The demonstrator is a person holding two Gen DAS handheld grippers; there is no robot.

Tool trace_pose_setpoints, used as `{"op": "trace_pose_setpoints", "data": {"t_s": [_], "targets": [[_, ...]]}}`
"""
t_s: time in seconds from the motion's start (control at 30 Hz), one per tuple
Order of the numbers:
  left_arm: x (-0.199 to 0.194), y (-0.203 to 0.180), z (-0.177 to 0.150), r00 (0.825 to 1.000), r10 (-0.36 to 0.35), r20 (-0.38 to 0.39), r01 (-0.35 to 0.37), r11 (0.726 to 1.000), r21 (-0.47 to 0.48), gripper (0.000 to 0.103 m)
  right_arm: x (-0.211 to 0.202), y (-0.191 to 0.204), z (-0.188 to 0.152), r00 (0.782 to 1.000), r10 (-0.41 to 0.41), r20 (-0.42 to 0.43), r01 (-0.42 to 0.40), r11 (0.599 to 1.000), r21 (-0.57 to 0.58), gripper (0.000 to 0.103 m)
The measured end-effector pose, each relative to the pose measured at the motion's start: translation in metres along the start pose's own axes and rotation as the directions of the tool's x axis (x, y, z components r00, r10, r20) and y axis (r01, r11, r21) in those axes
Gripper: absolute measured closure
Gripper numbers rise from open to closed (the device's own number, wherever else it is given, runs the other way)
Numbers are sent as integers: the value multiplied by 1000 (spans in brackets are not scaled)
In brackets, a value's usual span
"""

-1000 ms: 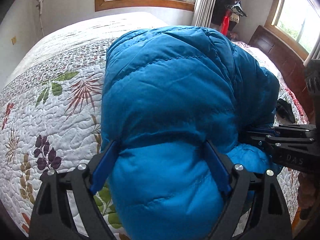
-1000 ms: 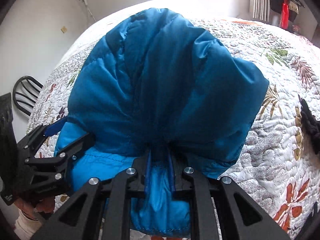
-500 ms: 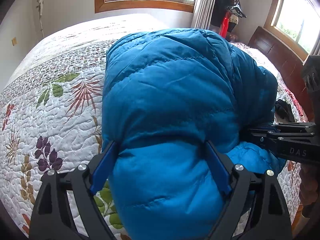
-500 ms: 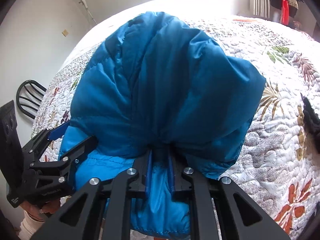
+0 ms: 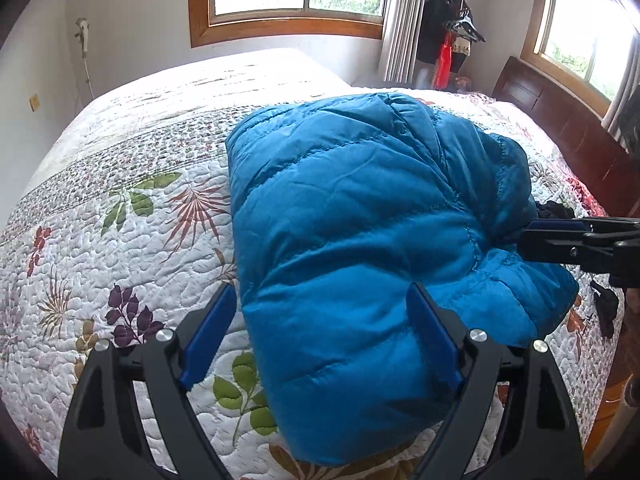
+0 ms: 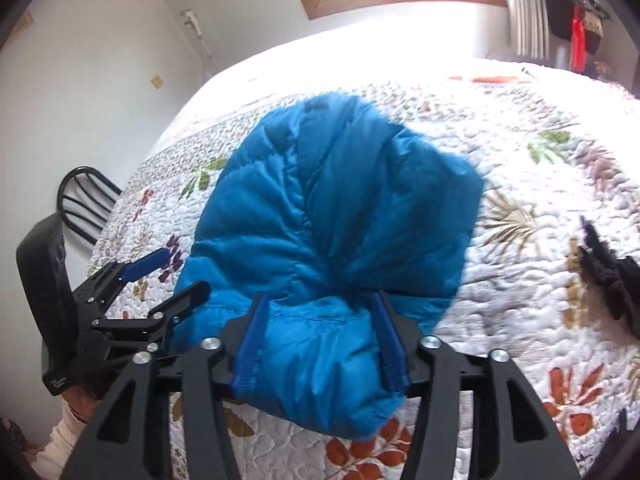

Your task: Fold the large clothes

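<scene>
A blue quilted down jacket (image 5: 360, 232) lies folded in a thick bundle on the bed's floral quilt (image 5: 120, 216). My left gripper (image 5: 320, 320) is open, its blue-padded jaws wide apart on either side of the bundle's near left end. My right gripper (image 6: 324, 332) is open too, its jaws apart around the bundle's near edge (image 6: 320, 240). Each gripper shows in the other's view: the right one at the jacket's right side (image 5: 576, 240), the left one at its left side (image 6: 152, 280).
The quilted bed fills both views. Dark garments (image 6: 612, 272) lie on the quilt to the right of the jacket. A wooden headboard (image 5: 560, 120) stands at the right, a coat rack (image 5: 456, 40) in the corner and a black chair (image 6: 84, 200) beside the bed.
The right gripper has opened and let go of the jacket. The raised jacket has dropped flat onto the quilt. Both grippers have drawn back a little.
</scene>
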State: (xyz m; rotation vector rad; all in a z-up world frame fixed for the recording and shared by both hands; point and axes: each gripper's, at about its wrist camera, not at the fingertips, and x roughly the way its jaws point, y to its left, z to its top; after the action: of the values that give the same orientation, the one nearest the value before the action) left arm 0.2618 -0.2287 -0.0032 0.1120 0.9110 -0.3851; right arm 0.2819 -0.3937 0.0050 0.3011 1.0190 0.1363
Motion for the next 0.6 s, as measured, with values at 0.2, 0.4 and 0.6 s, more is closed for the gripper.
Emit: {"op": "trace_pose_setpoints", "data": {"t_s": [0.2,0.4,0.6], "targets": [[-13,12,3,999,24,22,-24,1000,-6,13,-18,-22,0,999,-33,35,31,998,51,26],[-9,32,7,999,41,5,-41,998,-42,11,-1,-46,2,999,40,5,-41,991,125,23],[12,67,9,996,-69,-51,59,983,-174,10,20,-57,-2,992,123,-16,-118,978,172,23]]}}
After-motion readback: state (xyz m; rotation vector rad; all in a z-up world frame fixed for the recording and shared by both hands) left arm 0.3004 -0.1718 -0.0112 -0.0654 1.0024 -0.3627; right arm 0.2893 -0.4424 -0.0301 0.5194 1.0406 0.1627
